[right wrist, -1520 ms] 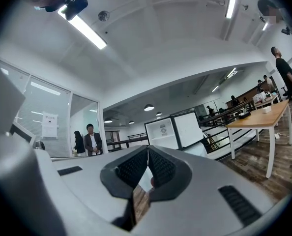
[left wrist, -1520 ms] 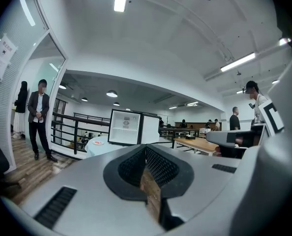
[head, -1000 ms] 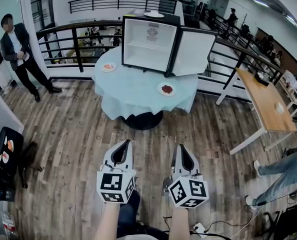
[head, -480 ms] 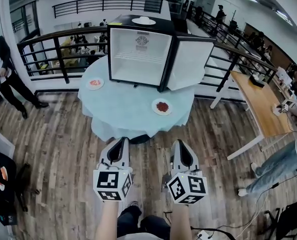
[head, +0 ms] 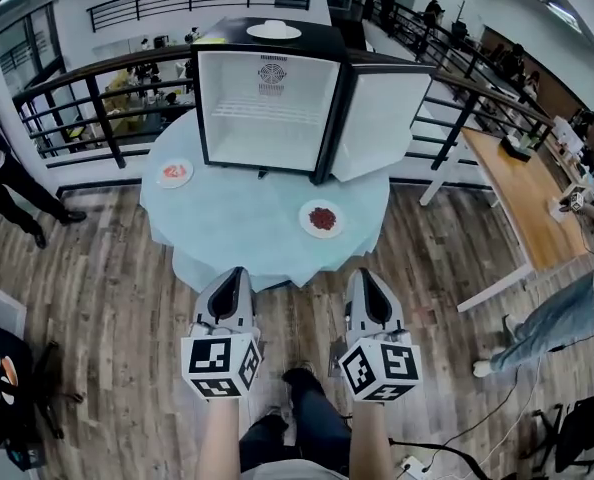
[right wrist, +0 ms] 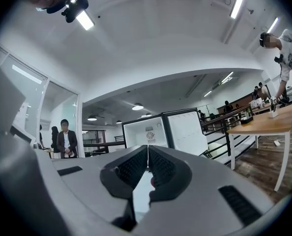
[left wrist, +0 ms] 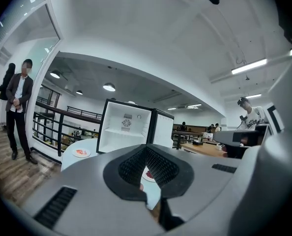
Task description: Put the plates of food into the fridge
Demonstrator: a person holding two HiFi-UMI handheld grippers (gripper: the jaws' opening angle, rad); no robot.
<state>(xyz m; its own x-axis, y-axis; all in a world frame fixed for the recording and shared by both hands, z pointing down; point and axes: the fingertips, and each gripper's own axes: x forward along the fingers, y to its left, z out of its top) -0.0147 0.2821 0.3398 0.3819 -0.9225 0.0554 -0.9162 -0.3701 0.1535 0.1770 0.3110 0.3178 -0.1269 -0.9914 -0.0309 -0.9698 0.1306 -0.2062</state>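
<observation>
— Head view?
— Left gripper (head: 235, 273) and right gripper (head: 362, 276) both empty, jaws together. Red-food plate (head: 322, 218) on tabletop (head: 247, 243), at 11 o'clock from the right one and nearer it. Second plate (head: 174, 173) at 11 from the left. Open fridge (head: 267, 93) at 12.
— Gripper views?
— Left: red-food plate mostly hidden behind the pads. Right: hardly visible.

The fridge (head: 267, 93) stands upright at the upper centre of the head view, a small black box with a white inside and a wire shelf, its door (head: 377, 123) swung wide open to the right. A white plate (head: 274, 30) lies flat on its roof. On the round pale blue table (head: 242, 233), a plate of orange-red food (head: 174, 173) lies left of the fridge, and a plate of dark red food (head: 322, 218) lies before the door, near the frame's centre
</observation>
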